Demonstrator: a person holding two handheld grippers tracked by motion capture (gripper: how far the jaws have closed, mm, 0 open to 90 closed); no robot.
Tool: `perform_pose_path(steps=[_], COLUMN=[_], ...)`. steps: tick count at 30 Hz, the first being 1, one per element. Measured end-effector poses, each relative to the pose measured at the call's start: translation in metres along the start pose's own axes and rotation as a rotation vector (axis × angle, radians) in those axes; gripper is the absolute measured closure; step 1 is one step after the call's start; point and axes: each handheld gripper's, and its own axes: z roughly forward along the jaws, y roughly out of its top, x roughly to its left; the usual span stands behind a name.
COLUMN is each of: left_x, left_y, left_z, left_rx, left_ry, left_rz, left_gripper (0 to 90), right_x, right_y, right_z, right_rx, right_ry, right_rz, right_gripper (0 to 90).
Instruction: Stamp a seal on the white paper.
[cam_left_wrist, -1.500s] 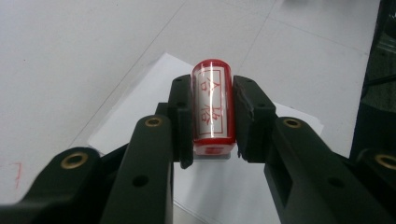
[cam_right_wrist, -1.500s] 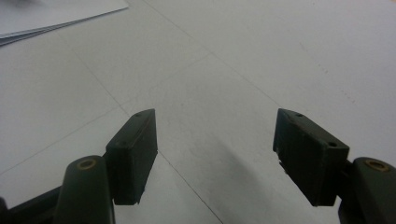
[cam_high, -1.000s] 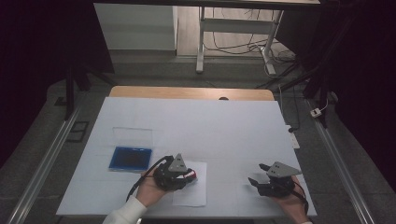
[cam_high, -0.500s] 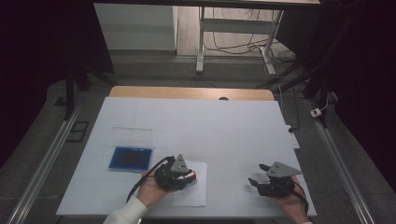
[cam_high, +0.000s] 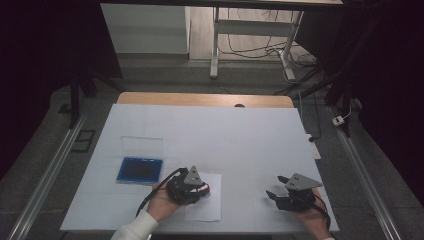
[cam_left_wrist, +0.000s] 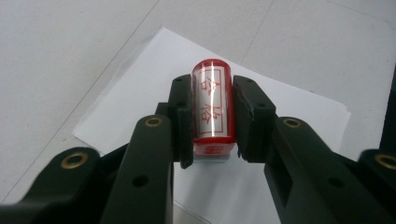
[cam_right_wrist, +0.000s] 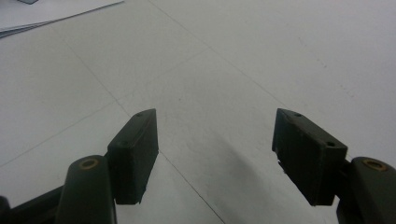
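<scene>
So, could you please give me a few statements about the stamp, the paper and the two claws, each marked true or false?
1. The left claw grips a red stamp. True.
2. The stamp is over a white sheet of paper. True.
3. The right claw holds the blue ink pad. False: its jaws stand open and empty, and the pad lies on the table.
4. The ink pad lies to the right of the paper in the high view. False: it lies to its left.

One stamp (cam_left_wrist: 212, 105), one paper sheet (cam_high: 204, 209), one ink pad (cam_high: 140, 170) (blue).
</scene>
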Motion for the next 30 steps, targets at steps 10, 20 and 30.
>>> perform_pose_path(steps=[10,20,30], left_x=[-0.0003,0.0002,-0.0026], left_y=[0.0017,0.004,0.0067], left_z=[0.0007,0.0038,0.0054], left_rx=[0.015,0.05,0.077], left_ry=[0.0,-0.004,0.014], left_rz=[0.0,0.0,0.012], left_gripper=[70.2,70.4,70.6], right_x=[0.0008,0.0016,0.0041], right_y=[0.0004,0.0011,0.0025], right_z=[0.0004,0.0013,0.0021], right_rx=[0.002,0.002,0.007], right_ry=[-0.002,0.001,0.003], right_rz=[0.0,-0.004,-0.009], right_gripper=[30.9,30.9,30.9])
